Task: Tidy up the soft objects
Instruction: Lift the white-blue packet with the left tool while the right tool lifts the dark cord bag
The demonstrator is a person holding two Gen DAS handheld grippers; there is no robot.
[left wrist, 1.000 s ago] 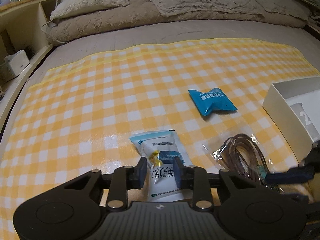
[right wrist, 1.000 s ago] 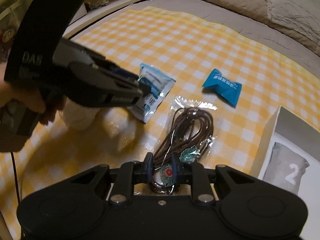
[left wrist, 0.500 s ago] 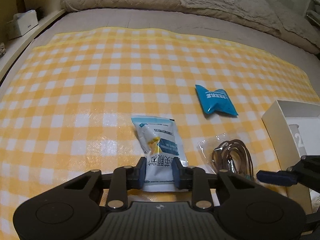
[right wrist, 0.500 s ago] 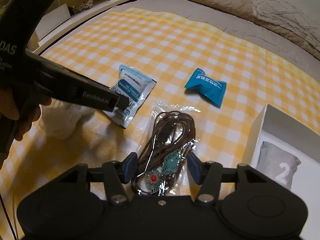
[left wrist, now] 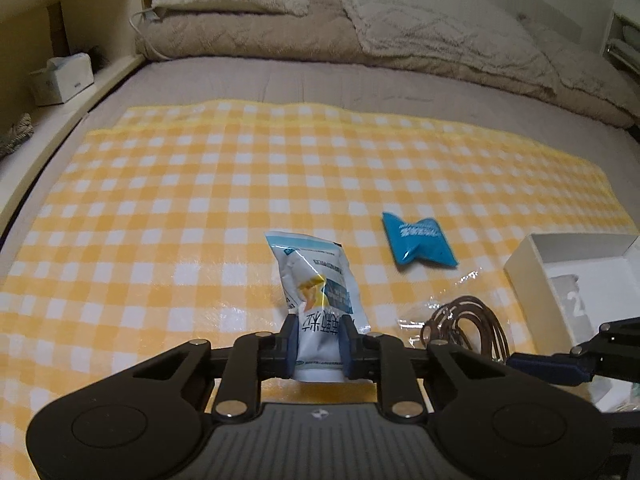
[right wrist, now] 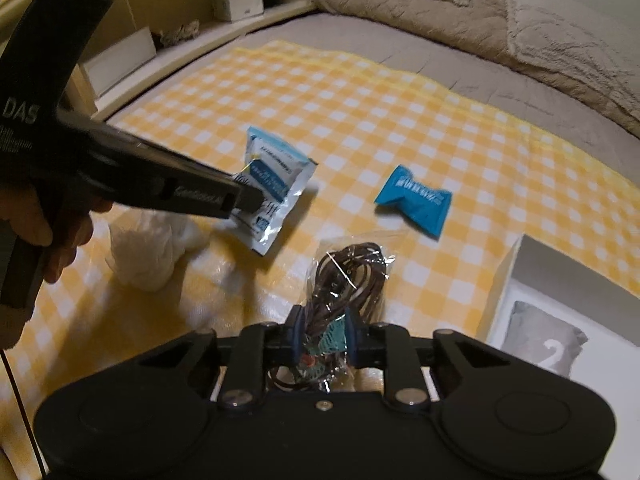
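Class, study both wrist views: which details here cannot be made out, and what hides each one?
- White box: its contents, cut by the right wrist frame edge.
- Cord bag: near end, hidden behind the right tool.
- White sachet: lower print, covered by the left tool, whose jaws are closing on it.

Left gripper [left wrist: 319, 346]: matte black plastic body, ribbed grey centre panel with a small logo, two round recessed discs at the sides, angular cut-out linkage arms, silver round screw heads at the pivots, dark blue rubbery finger pads [left wrist: 289, 343]. Right gripper [right wrist: 322, 340]: same black build, smooth centre panel with one small silver screw, four silver pivot screws, dark blue pads. Seen from the right wrist, the left unit's long black housing carries white "DAS" lettering and faint grey "GenRobot" text along the finger; a hand [right wrist: 38, 232] wraps its black handle; thin dark cable at the left edge.
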